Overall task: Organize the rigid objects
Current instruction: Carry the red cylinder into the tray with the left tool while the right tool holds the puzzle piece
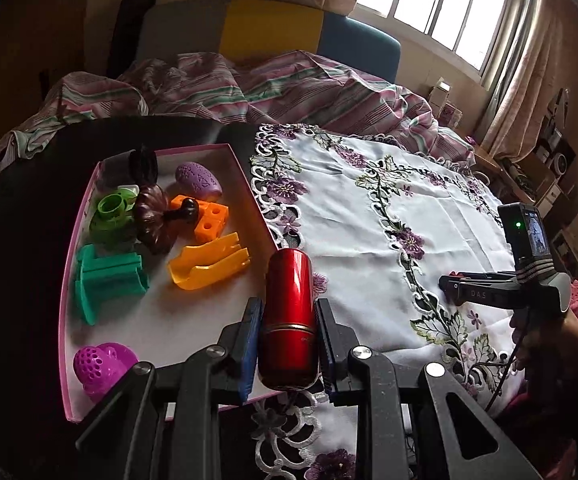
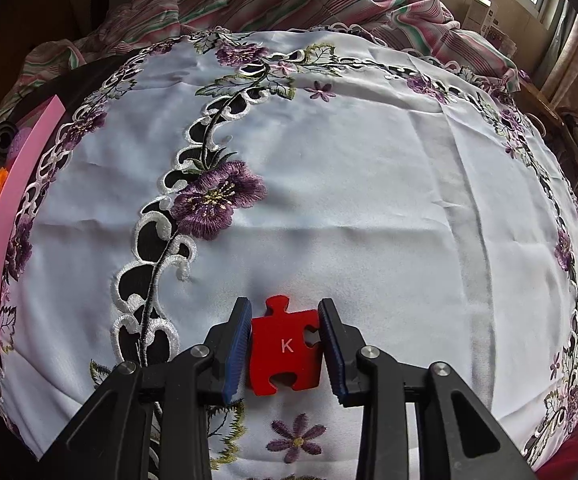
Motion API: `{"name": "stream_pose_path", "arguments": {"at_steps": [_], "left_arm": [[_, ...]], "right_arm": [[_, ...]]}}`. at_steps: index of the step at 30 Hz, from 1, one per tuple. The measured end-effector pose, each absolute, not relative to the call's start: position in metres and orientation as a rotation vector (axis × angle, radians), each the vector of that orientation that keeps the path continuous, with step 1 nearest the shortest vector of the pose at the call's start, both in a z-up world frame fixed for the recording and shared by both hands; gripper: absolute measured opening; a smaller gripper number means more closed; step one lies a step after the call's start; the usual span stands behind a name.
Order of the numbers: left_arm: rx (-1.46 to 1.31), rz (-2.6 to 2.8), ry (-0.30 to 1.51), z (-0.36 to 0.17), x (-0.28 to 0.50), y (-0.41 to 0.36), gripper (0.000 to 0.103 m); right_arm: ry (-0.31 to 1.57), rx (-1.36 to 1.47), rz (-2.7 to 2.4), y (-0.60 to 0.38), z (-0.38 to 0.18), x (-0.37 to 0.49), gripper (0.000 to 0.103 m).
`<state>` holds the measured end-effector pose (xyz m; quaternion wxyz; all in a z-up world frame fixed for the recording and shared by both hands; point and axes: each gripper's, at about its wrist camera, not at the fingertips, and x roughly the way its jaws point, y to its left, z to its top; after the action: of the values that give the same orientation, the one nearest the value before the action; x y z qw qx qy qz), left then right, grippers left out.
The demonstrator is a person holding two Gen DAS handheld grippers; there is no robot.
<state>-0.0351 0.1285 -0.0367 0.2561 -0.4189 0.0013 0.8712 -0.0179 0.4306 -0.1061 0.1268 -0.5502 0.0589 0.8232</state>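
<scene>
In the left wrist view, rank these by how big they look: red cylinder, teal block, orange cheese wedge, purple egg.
1. Red cylinder, though it sits closest to the camera, in the left tool, so its lead is unsure.
2. Teal block.
3. Orange cheese wedge and purple egg: too alike to separate.

The cylinder [image 1: 288, 320] is glossy red, and the puzzle piece [image 2: 285, 350] is red with a white letter K. The tablecloth [image 2: 329, 184] is white with embroidered purple flowers, green leaves and dark cut-out scrolls, and the bedding [image 1: 249, 88] behind it is striped pink, green and white. The tray [image 1: 65, 304] has a pink rim and holds orange [image 1: 209, 266], teal [image 1: 109, 280], light green [image 1: 111, 212], dark brown [image 1: 153, 216] and purple [image 1: 101, 364] pieces.
</scene>
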Motion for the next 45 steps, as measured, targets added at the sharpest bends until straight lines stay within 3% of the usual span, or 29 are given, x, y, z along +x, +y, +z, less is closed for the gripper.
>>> {"name": "stream_pose_path", "arguments": {"at_steps": [45], "left_arm": [[-1.374,2.431,-0.125,-0.092,-0.09,0.063,0.028]], "right_arm": [[0.122,-1.609,2.39,0.427,-0.105,-0.02,0.034]]}}
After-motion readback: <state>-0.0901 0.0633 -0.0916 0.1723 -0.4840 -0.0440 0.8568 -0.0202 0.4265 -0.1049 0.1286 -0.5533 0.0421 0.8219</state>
